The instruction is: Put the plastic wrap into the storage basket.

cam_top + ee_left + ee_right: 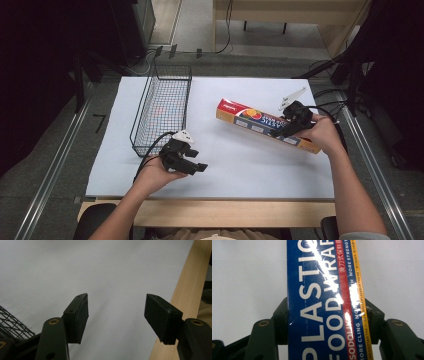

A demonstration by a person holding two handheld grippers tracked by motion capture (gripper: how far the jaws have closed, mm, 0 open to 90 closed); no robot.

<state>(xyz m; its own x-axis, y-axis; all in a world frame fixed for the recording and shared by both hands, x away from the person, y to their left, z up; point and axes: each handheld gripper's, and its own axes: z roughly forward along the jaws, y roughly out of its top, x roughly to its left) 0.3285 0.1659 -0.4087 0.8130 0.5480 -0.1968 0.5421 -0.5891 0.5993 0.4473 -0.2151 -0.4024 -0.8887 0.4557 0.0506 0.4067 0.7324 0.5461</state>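
Box of plastic wrap [267, 125] near the table's [240, 165] right edge, clamped in my right gripper [290, 126] | my left gripper [192, 162] empty, jaws apart, near front edge beside wire basket [162, 107]

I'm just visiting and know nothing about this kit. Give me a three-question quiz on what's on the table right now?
1. True or false: the right gripper has its fingers closed on the plastic wrap box.
2. What lies between the left gripper's fingers? A) the box B) the basket's wire C) nothing
3. Which thing stands at the left of the white table in the high view?

Key
1. True: in the right gripper view the fingers press both long sides of the box.
2. C: they stand apart over bare table.
3. The black wire basket.
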